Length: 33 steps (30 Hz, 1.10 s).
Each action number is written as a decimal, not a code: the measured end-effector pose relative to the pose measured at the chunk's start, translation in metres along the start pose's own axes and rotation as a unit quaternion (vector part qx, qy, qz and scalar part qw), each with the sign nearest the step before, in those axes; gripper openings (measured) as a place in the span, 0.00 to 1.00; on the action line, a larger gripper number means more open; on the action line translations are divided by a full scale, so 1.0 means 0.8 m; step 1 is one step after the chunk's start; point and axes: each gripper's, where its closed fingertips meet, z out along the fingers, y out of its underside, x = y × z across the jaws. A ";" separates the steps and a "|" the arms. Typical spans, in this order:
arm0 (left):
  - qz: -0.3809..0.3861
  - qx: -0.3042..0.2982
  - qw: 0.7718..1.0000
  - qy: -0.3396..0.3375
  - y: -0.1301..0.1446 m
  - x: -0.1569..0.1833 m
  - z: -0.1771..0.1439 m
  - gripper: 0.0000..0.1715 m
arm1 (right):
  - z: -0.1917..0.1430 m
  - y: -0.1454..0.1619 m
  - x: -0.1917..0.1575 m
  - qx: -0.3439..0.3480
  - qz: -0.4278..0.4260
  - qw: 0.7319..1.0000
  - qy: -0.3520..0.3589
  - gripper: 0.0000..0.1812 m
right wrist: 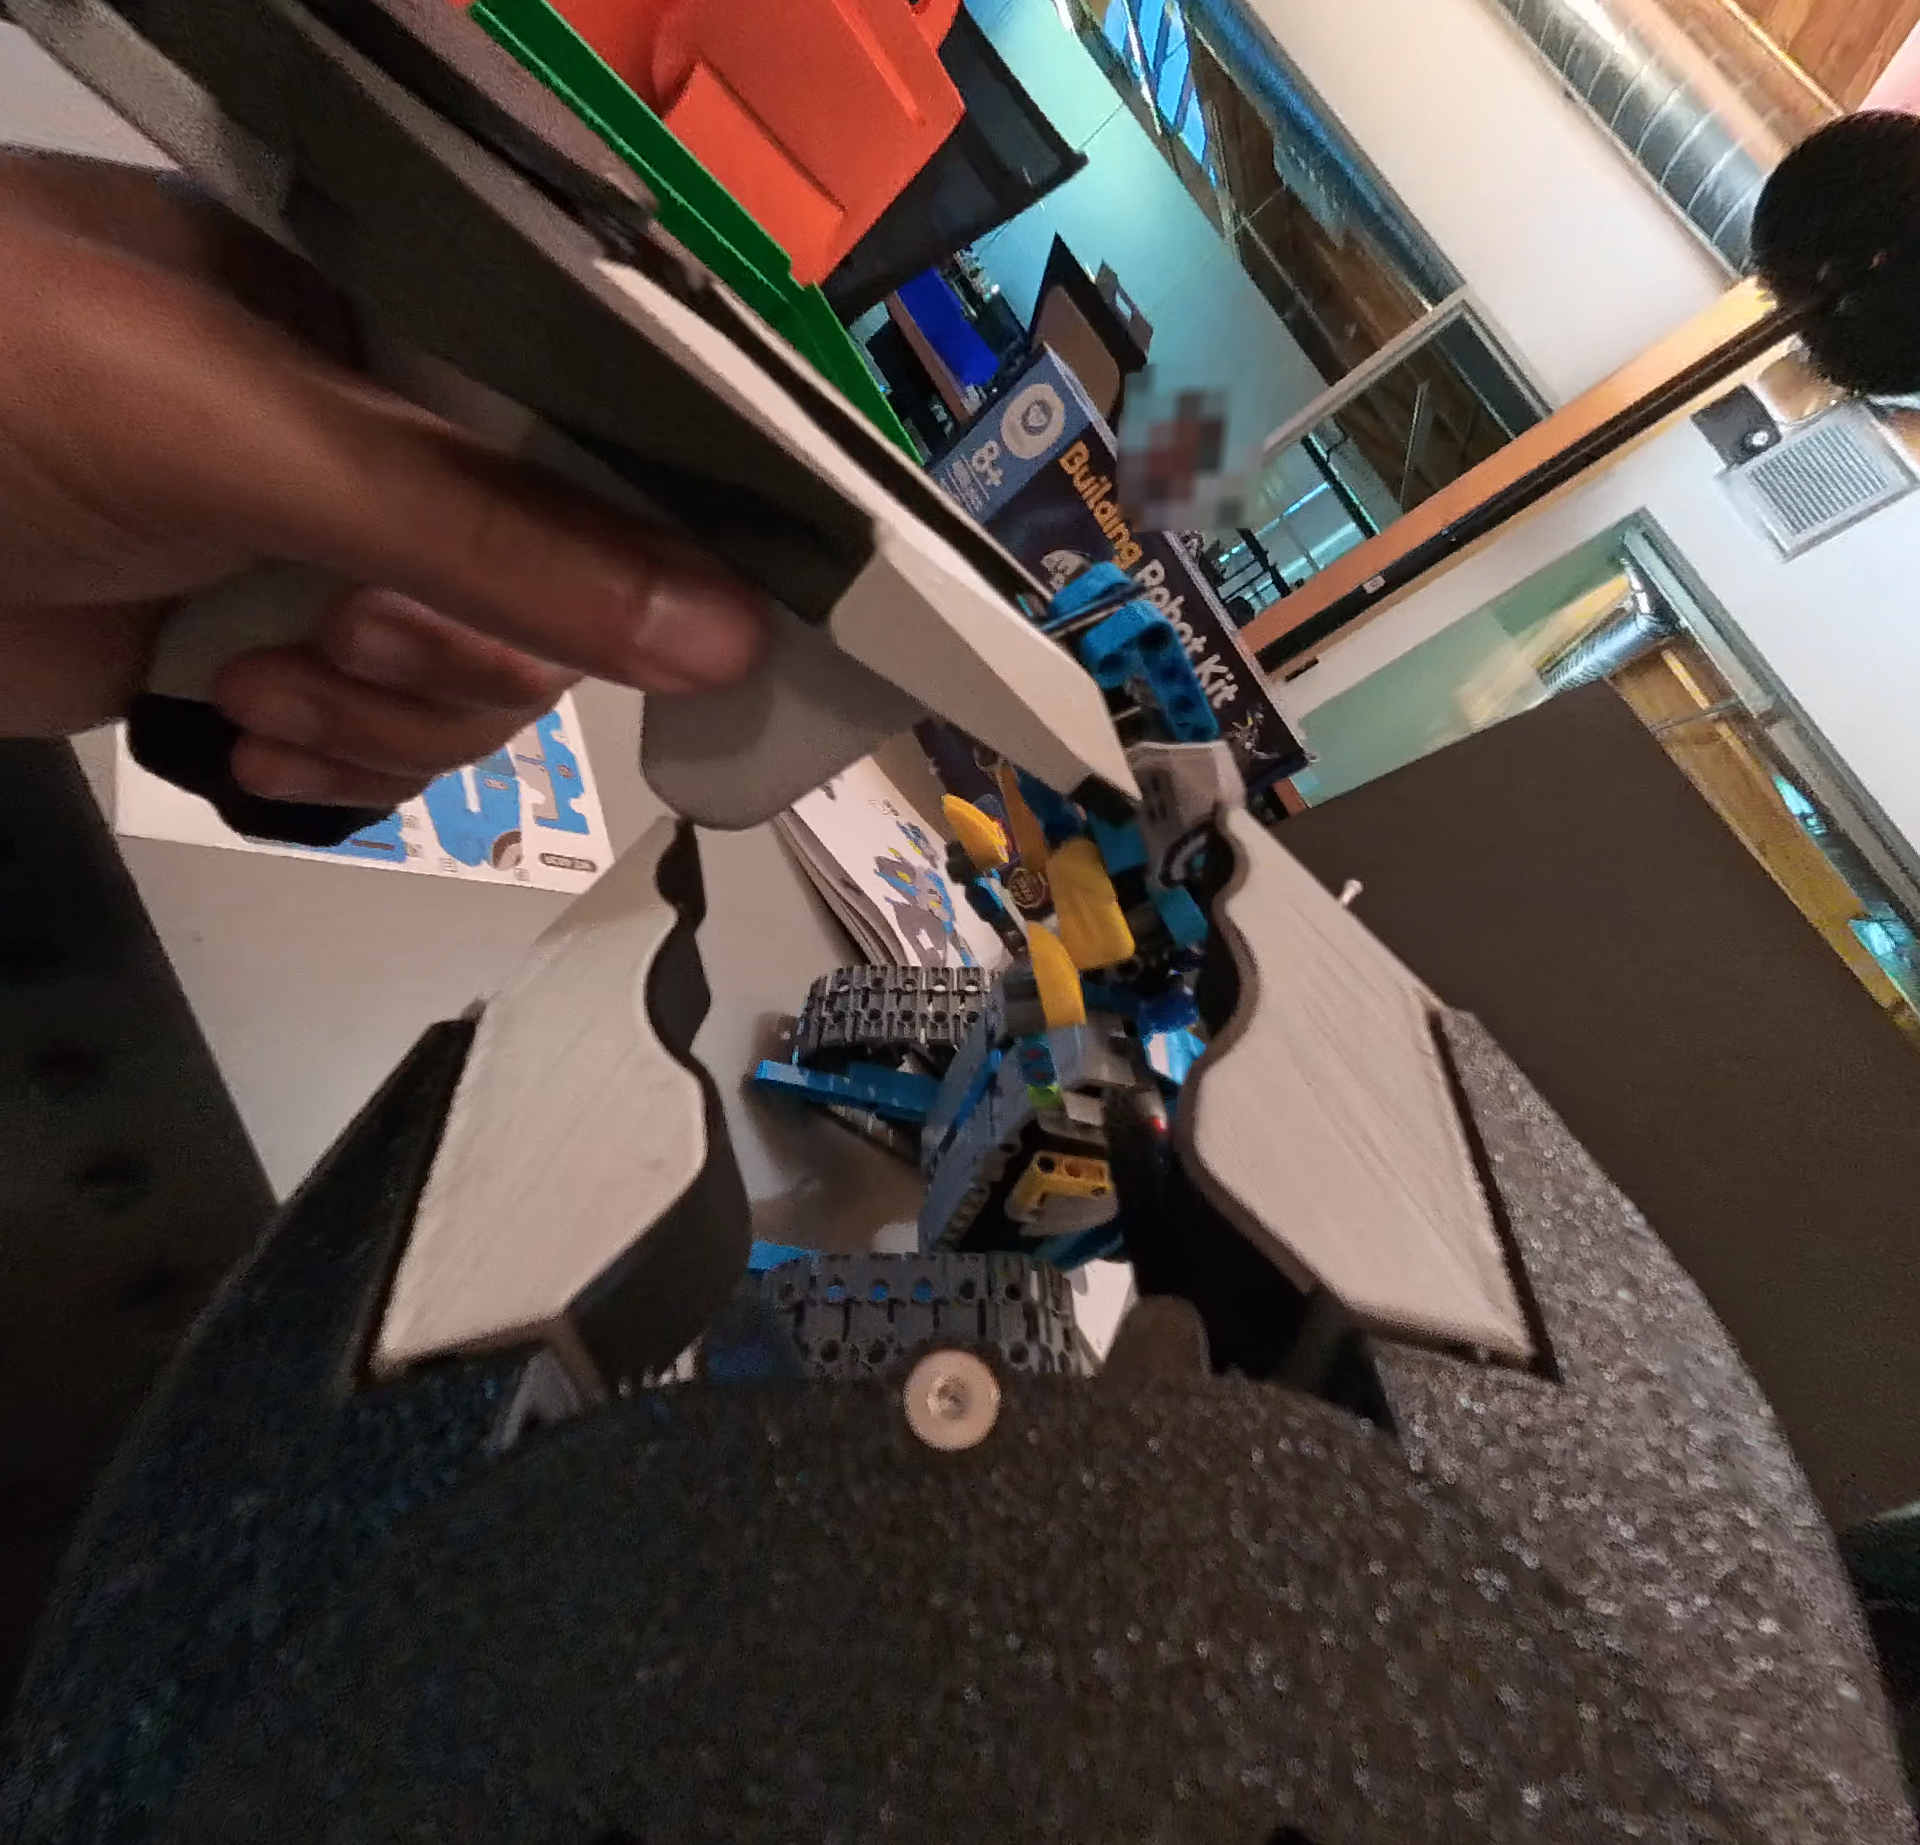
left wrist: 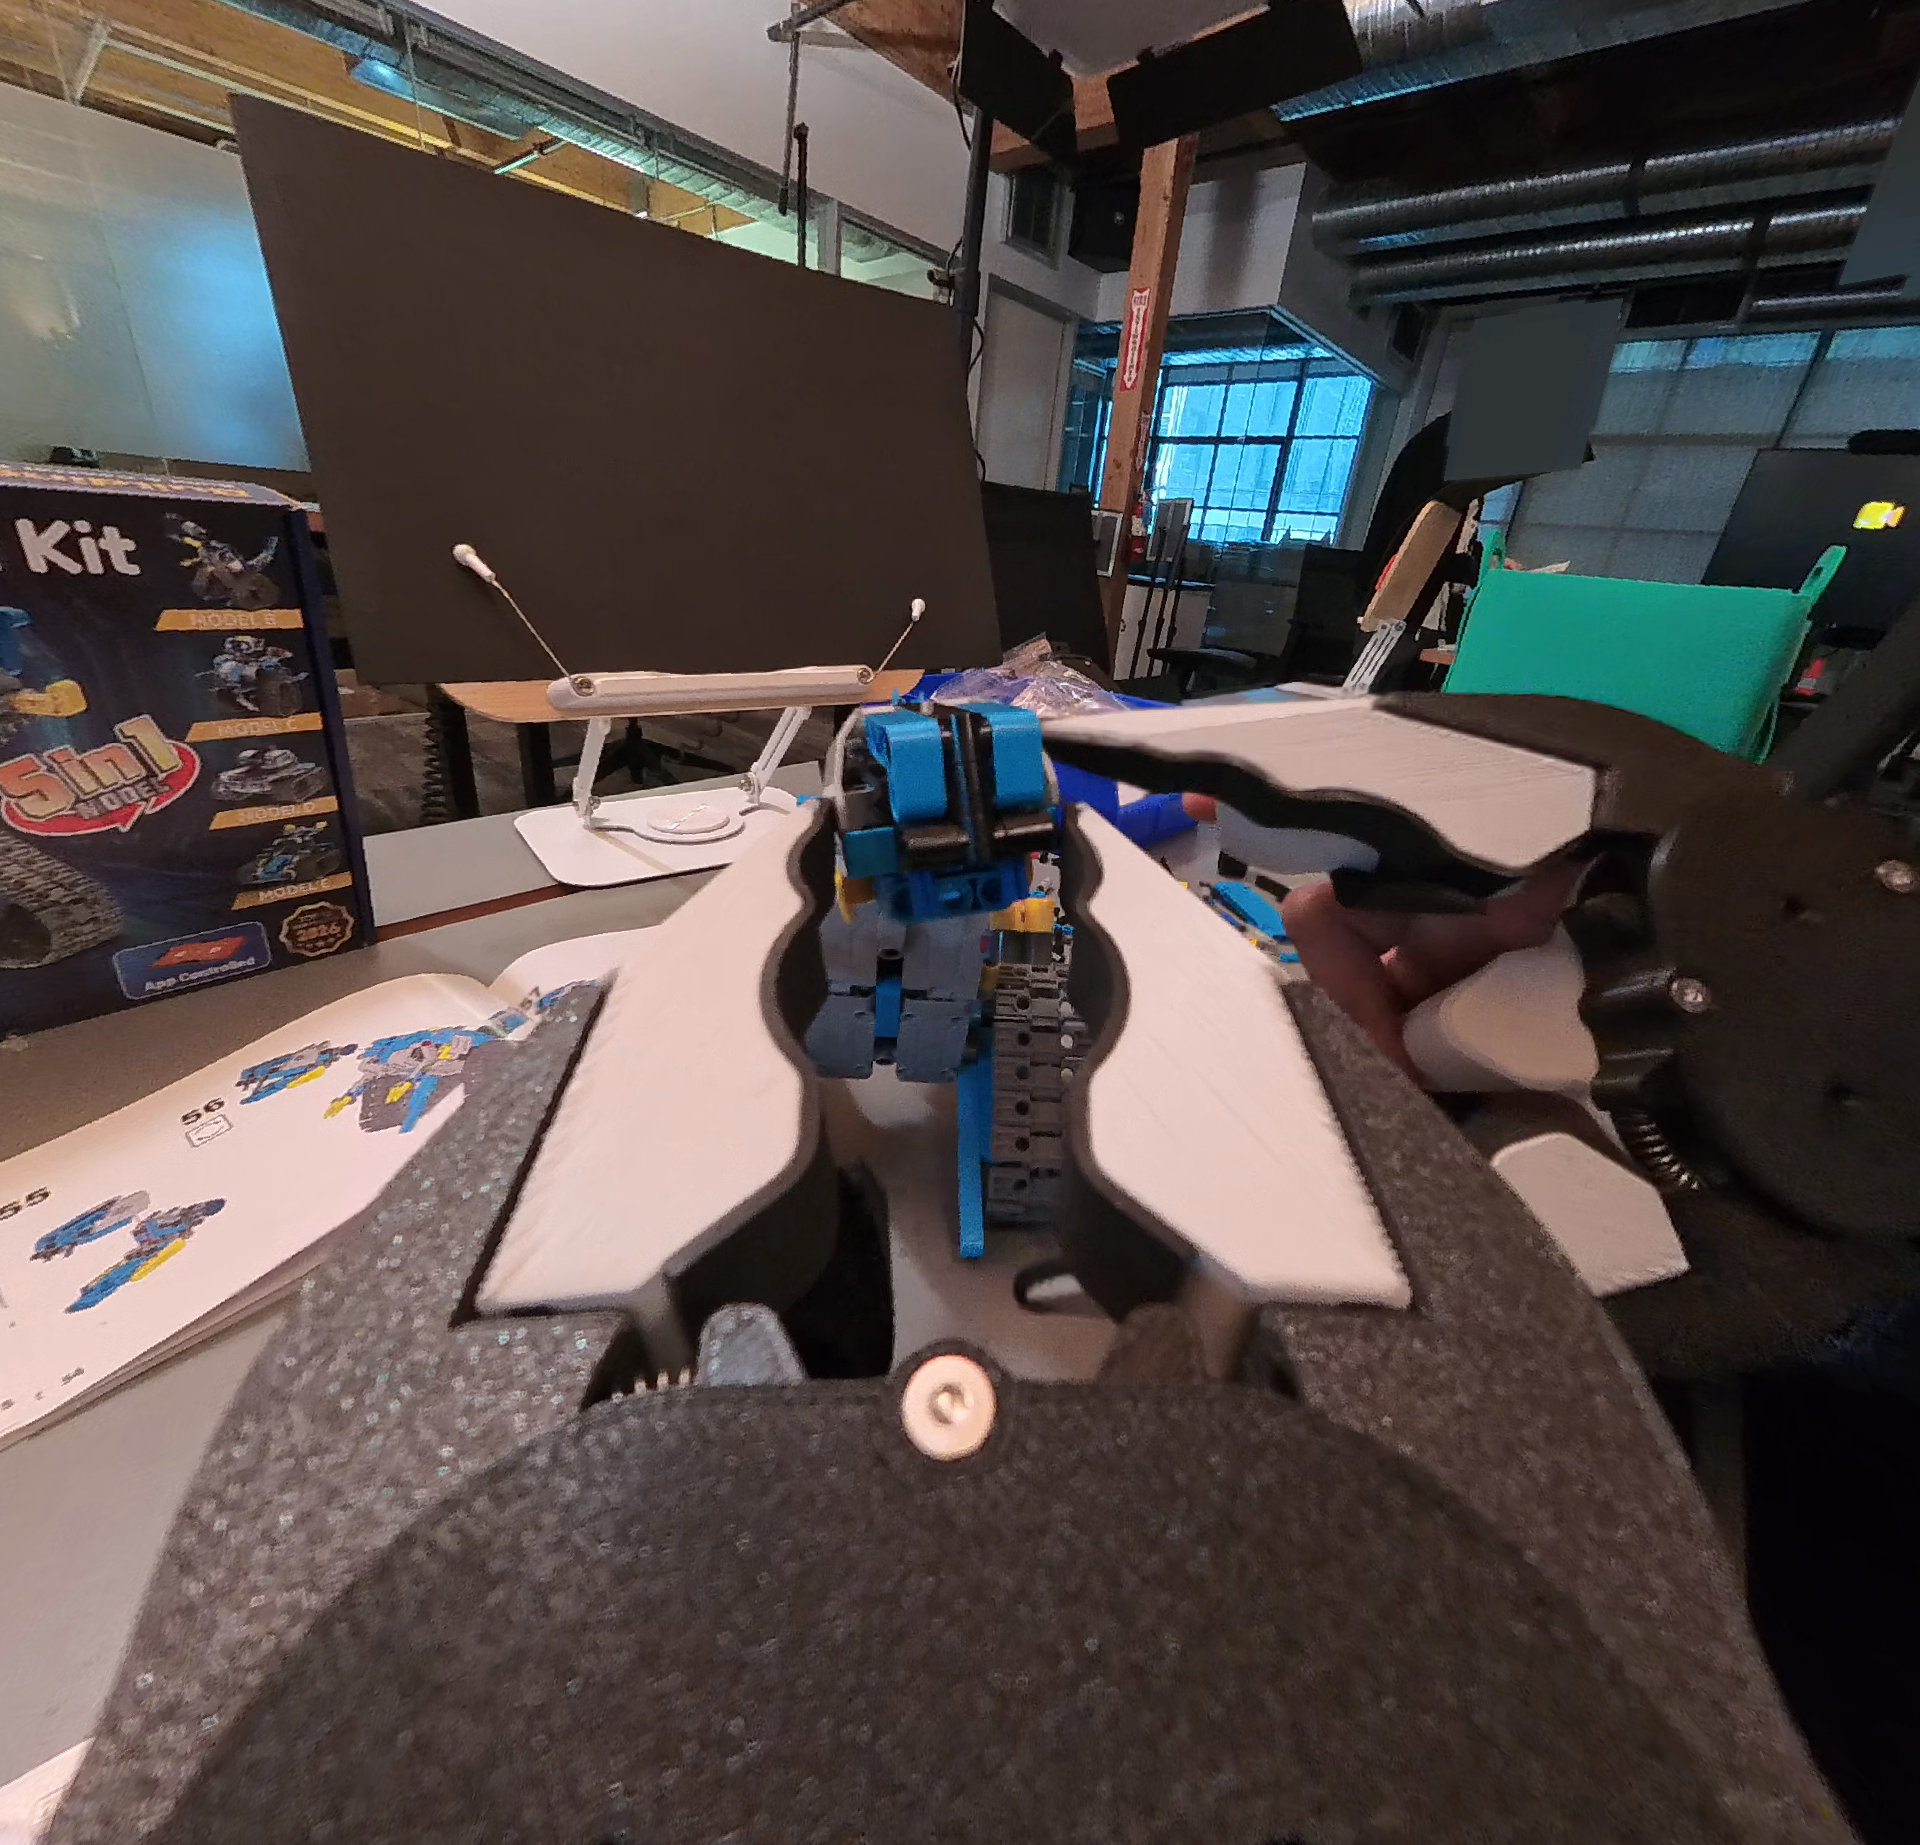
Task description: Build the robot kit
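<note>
The left gripper [left wrist: 940, 860] is clamped on a blue, grey and yellow brick robot [left wrist: 940, 922], its two white fingers [left wrist: 707, 1047] pressing the model's narrow middle from either side. That side grip keeps the model upright and steady and leaves its top exposed. A grey track section [left wrist: 1029, 1089] of the model hangs just inside the right finger.

From the right, the right gripper [left wrist: 1081, 746] comes in across the left one, one fingertip reaching the blue block at the model's head. In its own view the right gripper [right wrist: 956, 839] stands wide open, the fingers well apart with the brick robot [right wrist: 1049, 1026] between them. Only the right-hand finger [right wrist: 1340, 1089] lies against the model's upper part, while the other is clear of it. The left gripper [right wrist: 1039, 704] shows there too, with the hand [right wrist: 312, 507] that holds it, crossing above.

To the left of the left gripper an open instruction booklet [left wrist: 239, 1151] lies flat on the grey table [left wrist: 436, 860], within easy sight. Beyond it a dark printed box [left wrist: 166, 735] stands upright. Straight ahead, past the model, a white folding stand [left wrist: 686, 756] rests on the table before a black board [left wrist: 623, 445]. To the far right a green plastic piece [left wrist: 1631, 652] stands.
</note>
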 end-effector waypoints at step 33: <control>0.092 -0.033 0.994 -0.043 0.014 -0.010 -0.012 0.19 | -0.010 -0.016 -0.024 0.014 0.087 0.994 -0.066 0.53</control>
